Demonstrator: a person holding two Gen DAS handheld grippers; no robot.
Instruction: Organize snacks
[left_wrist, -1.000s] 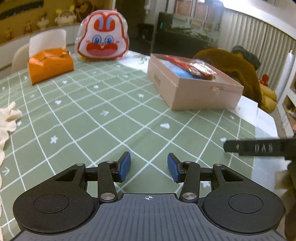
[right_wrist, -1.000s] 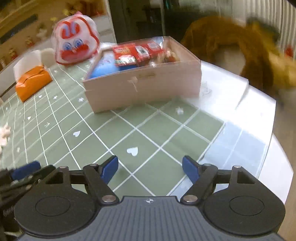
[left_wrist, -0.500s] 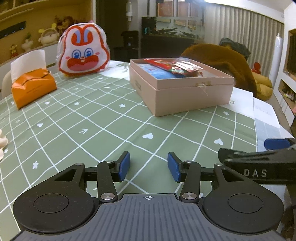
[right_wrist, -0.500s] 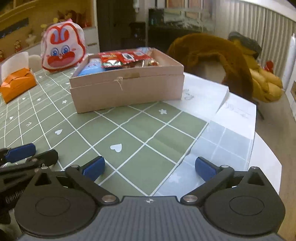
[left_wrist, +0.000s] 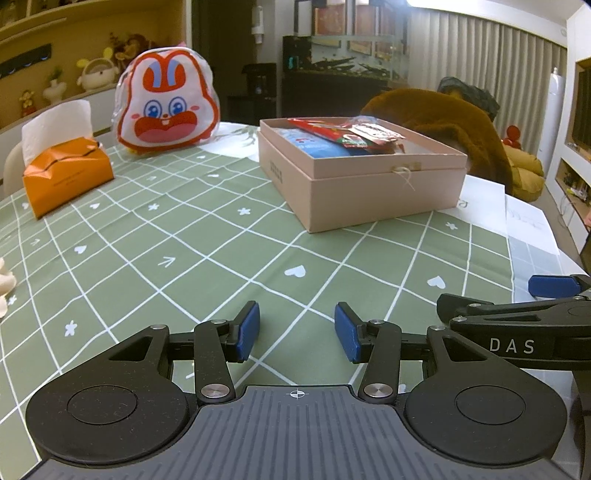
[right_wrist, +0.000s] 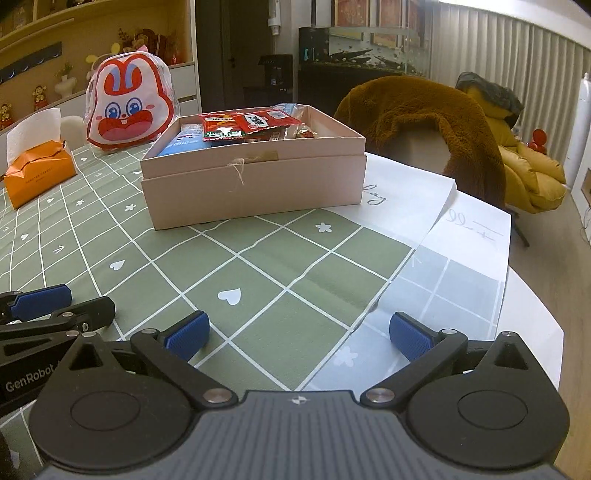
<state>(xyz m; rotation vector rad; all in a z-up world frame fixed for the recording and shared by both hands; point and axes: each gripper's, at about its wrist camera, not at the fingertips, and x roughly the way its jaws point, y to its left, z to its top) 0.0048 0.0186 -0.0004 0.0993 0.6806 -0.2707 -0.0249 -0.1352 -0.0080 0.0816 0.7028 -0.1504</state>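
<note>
Orange tissue box (left_wrist: 68, 168) near, brown-draped chair (right_wrist: 424, 122) clearer from right

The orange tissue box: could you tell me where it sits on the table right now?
In both wrist views the orange tissue box sits at the far left of the green checked tablecloth, just left of the rabbit-face bag.

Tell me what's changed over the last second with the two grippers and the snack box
The right gripper has just been opening wide, with nothing between its fingers. Both views levelled out and steadied, so both hands shifted. The left gripper stayed part open and empty. The pink box with its snack packets, the bunny bag and the tissue pack kept their places on the table.
</note>
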